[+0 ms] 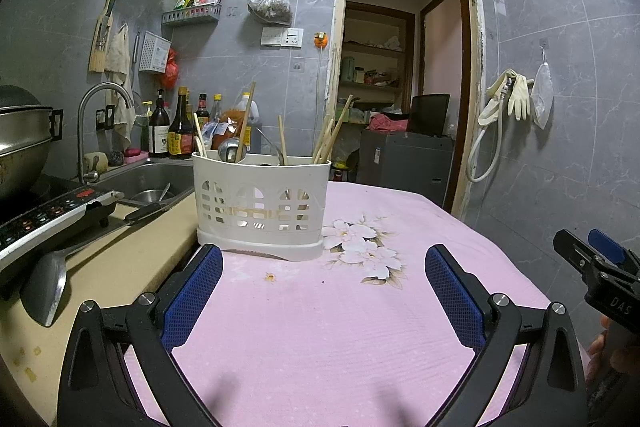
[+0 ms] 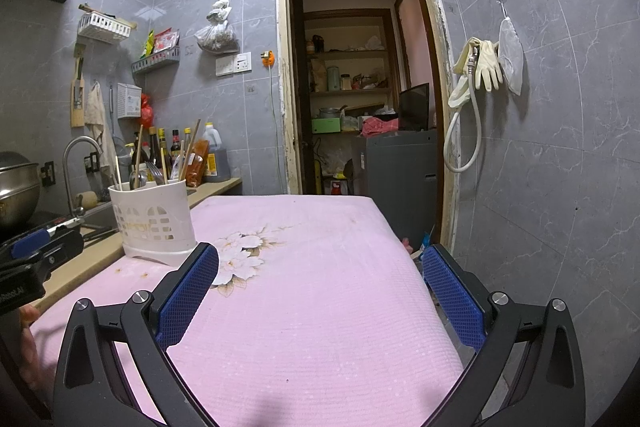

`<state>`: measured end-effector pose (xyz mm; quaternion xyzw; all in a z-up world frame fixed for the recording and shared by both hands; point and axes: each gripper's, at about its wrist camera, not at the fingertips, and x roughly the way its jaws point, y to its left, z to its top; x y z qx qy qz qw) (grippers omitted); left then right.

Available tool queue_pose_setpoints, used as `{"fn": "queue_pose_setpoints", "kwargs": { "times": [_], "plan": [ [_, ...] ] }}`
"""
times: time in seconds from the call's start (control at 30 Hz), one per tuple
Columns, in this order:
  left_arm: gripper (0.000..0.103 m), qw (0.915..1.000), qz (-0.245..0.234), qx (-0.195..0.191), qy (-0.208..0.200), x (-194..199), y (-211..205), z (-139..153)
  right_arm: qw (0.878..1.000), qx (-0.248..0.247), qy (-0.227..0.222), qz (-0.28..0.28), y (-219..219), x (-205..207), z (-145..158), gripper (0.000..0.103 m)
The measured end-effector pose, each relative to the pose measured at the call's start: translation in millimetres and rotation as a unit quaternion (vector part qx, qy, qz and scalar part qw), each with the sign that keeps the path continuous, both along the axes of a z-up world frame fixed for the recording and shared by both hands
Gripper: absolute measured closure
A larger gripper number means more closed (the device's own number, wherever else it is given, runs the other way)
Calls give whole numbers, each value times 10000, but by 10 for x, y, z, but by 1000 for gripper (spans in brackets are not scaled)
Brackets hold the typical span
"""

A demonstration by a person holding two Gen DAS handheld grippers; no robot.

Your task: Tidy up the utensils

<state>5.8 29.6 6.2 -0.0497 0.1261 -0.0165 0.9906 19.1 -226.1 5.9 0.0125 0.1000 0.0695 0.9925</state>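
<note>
While both tools hover low over the pink cloth [image 1: 320, 339], neither one has anything between its fingers. The left gripper [image 1: 324, 291] stands with its jaws spread wide, blue pads [image 1: 192, 303] facing each other across bare fabric. The right gripper [image 2: 320, 291] is spread just as wide, and nothing sits between its pads either; its tip also shows at the right edge of the left wrist view.

Just ahead of the left gripper, a white utensil holder [image 1: 262, 209] stands upright on the cloth, near the edge that meets the beige counter [image 1: 120, 267]. Its walls are pierced with arched, window-like cutouts. Wooden chopsticks [image 1: 330, 139] lean out of its right-hand compartment, more sticks rise from the left and middle, and a metal ladle [image 1: 230, 149] rests bowl-up among them. From the right wrist view the holder sits off to the left, beside a printed white flower [image 2: 240, 255] on the cloth.

On the counter to the left lies a metal spatula [image 1: 44, 287], its blade toward the near side, next to an induction cooker [image 1: 48, 215] carrying a steel pot [image 1: 22, 139]. Beyond them are a sink [image 1: 148, 179] with a curved faucet [image 1: 100, 107], and a row of sauce bottles [image 1: 180, 127] against the grey tiled wall. An open doorway [image 1: 400, 67] shows shelves behind it, and rubber gloves [image 1: 516, 99] hang on the wall to its right.
</note>
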Motion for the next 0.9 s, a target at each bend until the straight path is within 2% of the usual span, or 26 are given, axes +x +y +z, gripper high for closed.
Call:
{"fn": "queue_pose_setpoints", "kwargs": {
  "times": [0.9],
  "plan": [
    [4,10000,-58,-21,7,-8,19,-11,10000,4,6,-2,9,-2,5,0]
  ]
}}
